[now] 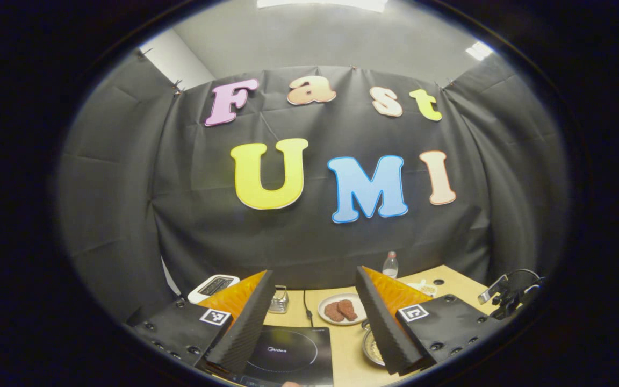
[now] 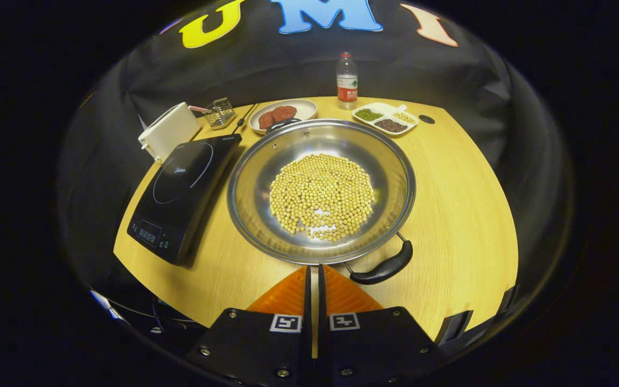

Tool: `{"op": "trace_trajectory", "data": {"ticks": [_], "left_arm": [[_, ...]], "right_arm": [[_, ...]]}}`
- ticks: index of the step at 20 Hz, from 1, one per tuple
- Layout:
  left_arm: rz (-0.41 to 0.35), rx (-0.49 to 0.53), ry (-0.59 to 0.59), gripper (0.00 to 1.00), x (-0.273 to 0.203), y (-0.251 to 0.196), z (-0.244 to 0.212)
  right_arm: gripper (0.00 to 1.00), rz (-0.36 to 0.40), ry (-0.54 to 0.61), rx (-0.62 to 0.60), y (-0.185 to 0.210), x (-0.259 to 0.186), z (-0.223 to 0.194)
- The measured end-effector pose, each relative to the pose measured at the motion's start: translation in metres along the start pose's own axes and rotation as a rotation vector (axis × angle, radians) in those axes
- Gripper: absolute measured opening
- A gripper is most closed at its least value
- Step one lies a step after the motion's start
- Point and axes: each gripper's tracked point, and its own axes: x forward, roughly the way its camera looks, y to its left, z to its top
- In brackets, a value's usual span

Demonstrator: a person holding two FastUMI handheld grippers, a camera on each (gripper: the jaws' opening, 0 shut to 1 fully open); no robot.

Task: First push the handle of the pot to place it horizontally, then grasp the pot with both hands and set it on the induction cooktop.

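Pot (image 2: 320, 191), w/ soybeans (image 2: 322, 196) in its bowl, sat mid-table (image 2: 460, 215) just right of the induction cooktop (image 2: 183, 196). Handle axis ran diagonally: near handle (image 2: 384, 269) at approx. 5 o'clock, far handle (image 2: 282, 123) at approx. 11 o'clock, i.e. not horizontal. Right gripper (image 2: 314, 271) was clenched, empty, tips at the pot's 6 o'clock rim. Left gripper (image 1: 315, 317) was released, fingers wide apart, raised above the cooktop (image 1: 288, 352).
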Motion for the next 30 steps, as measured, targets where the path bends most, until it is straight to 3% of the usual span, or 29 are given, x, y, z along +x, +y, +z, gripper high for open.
{"op": "trace_trajectory", "data": {"ticks": [4,5,6,10,30], "left_arm": [[0.023,0.003,0.006,0.98,-0.004,0.008,-0.001],[0.029,0.004,0.007,0.97,-0.005,0.010,-0.001],[0.033,0.005,0.009,0.97,-0.007,0.011,-0.003],[0.049,0.010,0.010,0.97,-0.013,0.013,-0.003],[0.011,0.034,0.034,0.97,-0.003,-0.022,-0.008]], "right_arm": [[0.05,-0.009,0.038,-0.012,-0.003,0.007,-0.009],[0.00,-0.018,0.048,-0.010,-0.005,0.008,-0.010],[0.05,-0.011,0.050,0.007,-0.005,0.010,-0.009],[0.05,-0.036,0.080,0.085,-0.016,0.020,-0.013],[0.03,-0.161,0.074,0.130,-0.093,0.024,0.008]]}}
